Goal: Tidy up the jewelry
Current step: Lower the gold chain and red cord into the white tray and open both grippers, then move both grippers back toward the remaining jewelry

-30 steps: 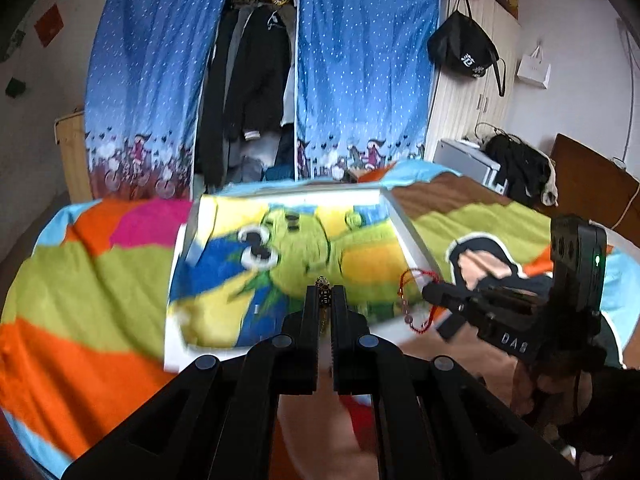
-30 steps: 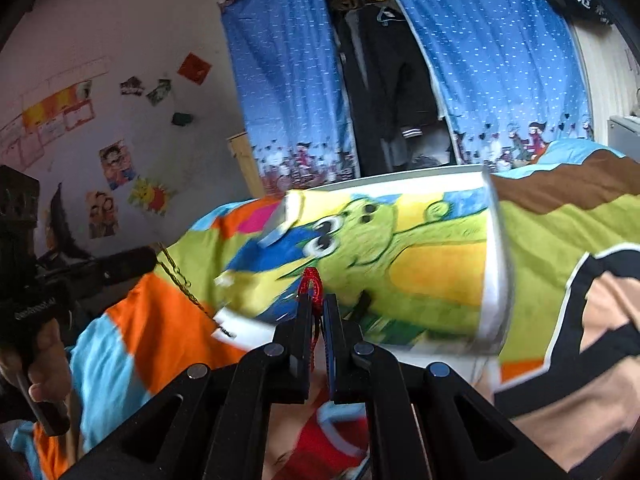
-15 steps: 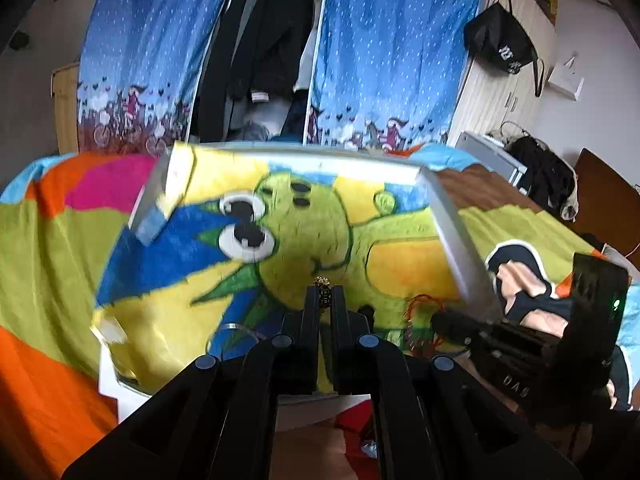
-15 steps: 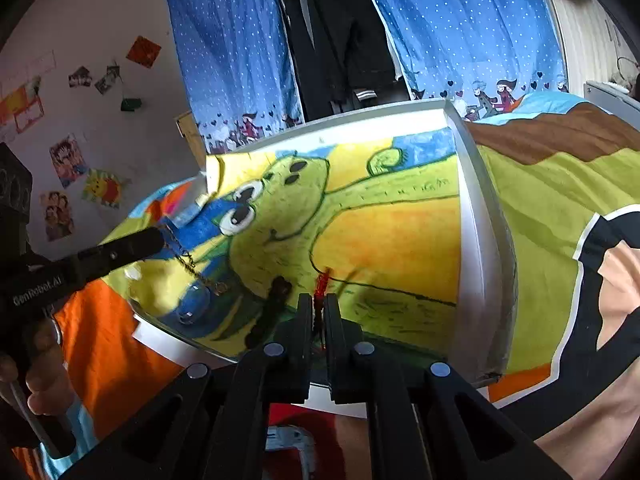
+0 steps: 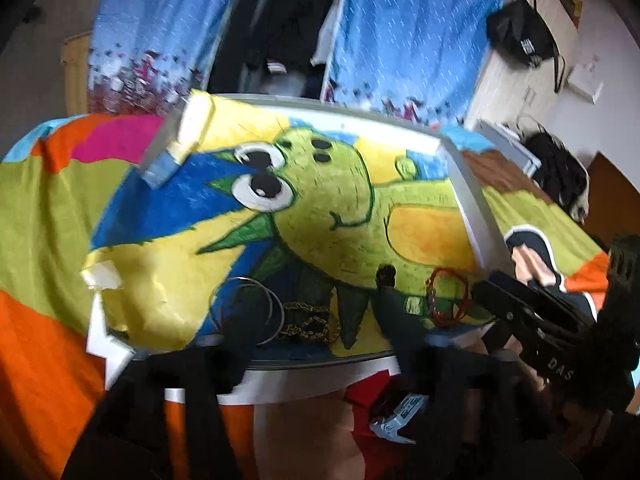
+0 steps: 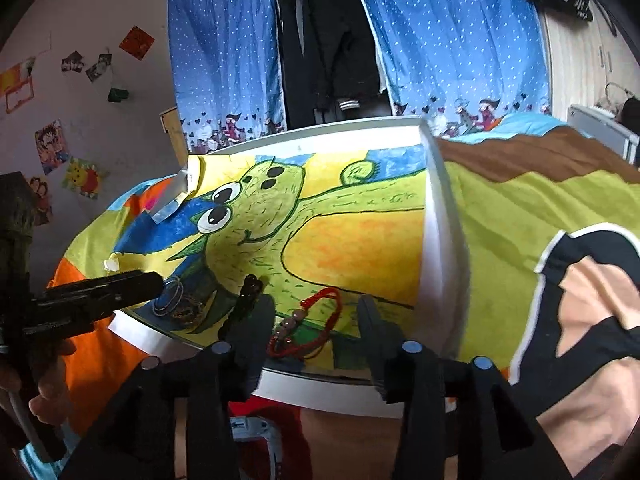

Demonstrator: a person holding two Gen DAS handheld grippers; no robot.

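A white tray (image 6: 442, 248) with a bright green cartoon creature painted on its floor lies on a colourful blanket (image 6: 512, 208) spread over a bed. Four pieces of jewelry lie on the near part of the tray.

The right gripper (image 6: 316, 320) hangs over the near edge of the tray. Its jaws are opening and stand well apart, and the red cord bracelet (image 6: 308, 326) lies on the tray floor between them, touching neither finger as far as can be seen. Just left of it lies a dark bead bracelet (image 6: 244, 300), stretched out in a line beside the left finger.

The left gripper (image 5: 316, 344) is blurred in its own view, but its jaws are opening too, and the dark fingers stand wide of each other. Between them, on the tray, rests a gold chain (image 5: 308, 320) in a loose heap. Touching the chain on its left are thin silver bangles (image 5: 248, 312). In the right wrist view this gripper reaches in from the left, its tip just above the bangles, with a hand (image 6: 44, 380) wrapped around its handle.

Behind the bed hang blue dotted curtains (image 6: 448, 52), parted on dark clothes (image 6: 332, 48).
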